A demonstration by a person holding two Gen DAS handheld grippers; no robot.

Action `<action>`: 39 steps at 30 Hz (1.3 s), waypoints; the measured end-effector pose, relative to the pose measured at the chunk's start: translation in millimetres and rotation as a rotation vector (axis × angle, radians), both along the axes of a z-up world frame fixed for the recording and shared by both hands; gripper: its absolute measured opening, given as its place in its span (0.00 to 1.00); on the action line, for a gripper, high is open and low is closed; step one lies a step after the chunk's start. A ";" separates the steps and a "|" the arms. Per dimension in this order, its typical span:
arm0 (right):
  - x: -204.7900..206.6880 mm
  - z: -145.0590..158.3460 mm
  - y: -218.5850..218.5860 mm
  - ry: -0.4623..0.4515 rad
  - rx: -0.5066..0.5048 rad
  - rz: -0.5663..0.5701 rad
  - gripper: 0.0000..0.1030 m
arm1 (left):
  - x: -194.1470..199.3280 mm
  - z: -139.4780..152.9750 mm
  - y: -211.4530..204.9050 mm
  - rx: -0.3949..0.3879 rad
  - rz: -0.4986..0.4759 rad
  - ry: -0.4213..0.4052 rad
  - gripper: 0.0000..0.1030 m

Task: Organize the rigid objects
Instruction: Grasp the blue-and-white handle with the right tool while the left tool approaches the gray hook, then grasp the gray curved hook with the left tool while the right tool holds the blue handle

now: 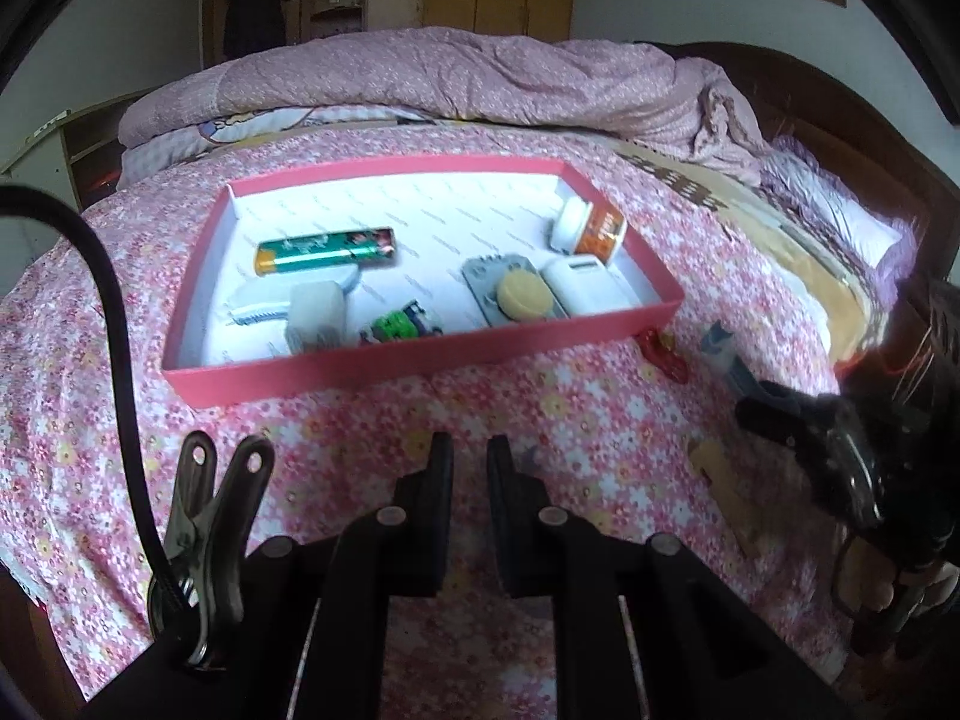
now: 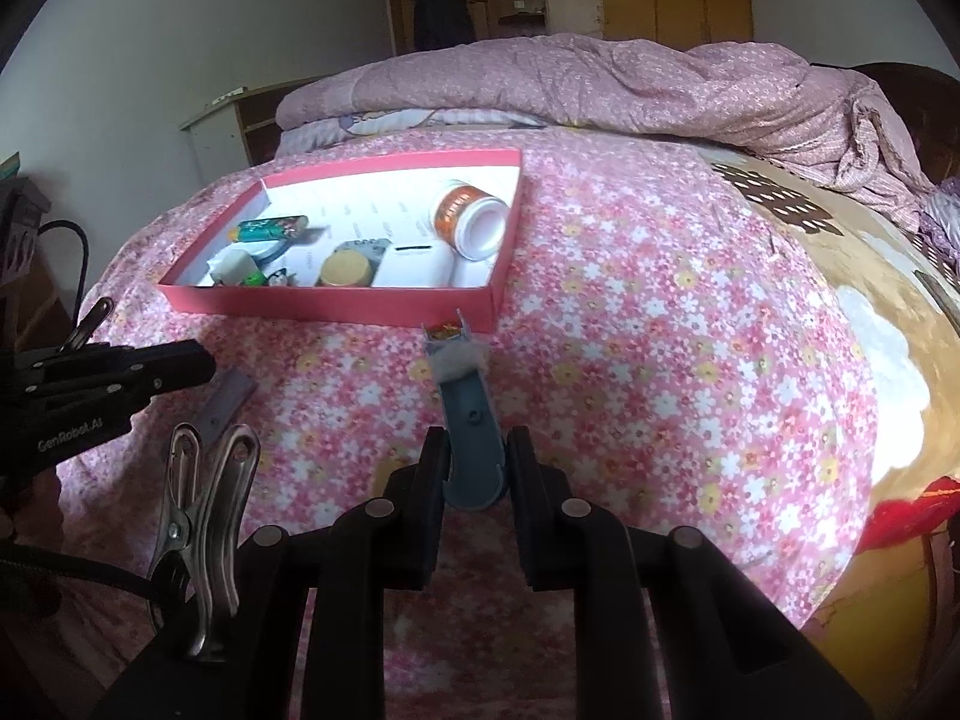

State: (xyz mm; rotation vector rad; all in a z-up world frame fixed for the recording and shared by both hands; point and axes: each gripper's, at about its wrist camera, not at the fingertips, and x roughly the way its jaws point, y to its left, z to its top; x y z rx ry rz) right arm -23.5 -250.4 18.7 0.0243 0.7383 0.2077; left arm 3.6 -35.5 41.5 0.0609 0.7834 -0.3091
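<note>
Left gripper (image 1: 469,450) closed on nothing above flowered bedspread (image 1: 372,432); pink tray (image 1: 420,360) ahead, holding lighter (image 1: 327,252), bottle (image 1: 591,228) and small items; right gripper (image 2: 477,450) clamped on blue tool (image 2: 471,420) just below tray.

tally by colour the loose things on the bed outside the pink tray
red piece: 1
blue-grey tool: 1, gripped by the right gripper
tan flat strip: 1 (looks greyer in the right wrist view)
total: 3
</note>
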 end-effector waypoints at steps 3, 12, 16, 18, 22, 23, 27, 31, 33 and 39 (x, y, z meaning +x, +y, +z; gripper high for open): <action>1.9 1.9 3.5 -0.002 0.000 0.007 0.20 | 1.4 3.0 4.7 -0.011 0.006 -0.003 0.11; 1.3 2.2 6.8 0.007 0.015 0.022 0.20 | -10.3 -2.1 -0.5 -0.004 -0.079 0.052 0.49; -1.8 1.0 7.7 0.009 0.025 0.024 0.20 | -19.9 -7.7 -6.2 0.023 -0.111 0.064 0.53; -3.7 0.7 8.7 0.011 0.031 0.029 0.20 | -22.6 -12.0 -8.2 0.036 -0.122 0.073 0.53; -7.1 -0.4 11.8 0.010 0.030 0.040 0.20 | -28.6 -22.6 -12.0 0.063 -0.142 0.086 0.56; -6.8 -0.7 12.3 0.011 0.032 0.041 0.20 | -28.4 -24.9 -13.5 0.068 -0.144 0.087 0.56; -6.7 -2.8 14.4 0.019 0.037 0.047 0.20 | -26.7 -30.6 -20.6 0.120 -0.135 0.036 0.46; -5.3 -4.7 14.8 0.026 0.046 0.051 0.20 | -22.5 -30.6 -19.8 0.114 -0.145 0.026 0.17; -4.1 -5.3 14.8 0.030 0.049 0.055 0.20 | -19.9 -30.1 -15.7 0.098 -0.130 0.027 0.17; 0.7 -2.3 17.9 0.033 0.053 0.071 0.20 | -11.1 -14.9 2.3 0.030 -0.079 0.023 0.17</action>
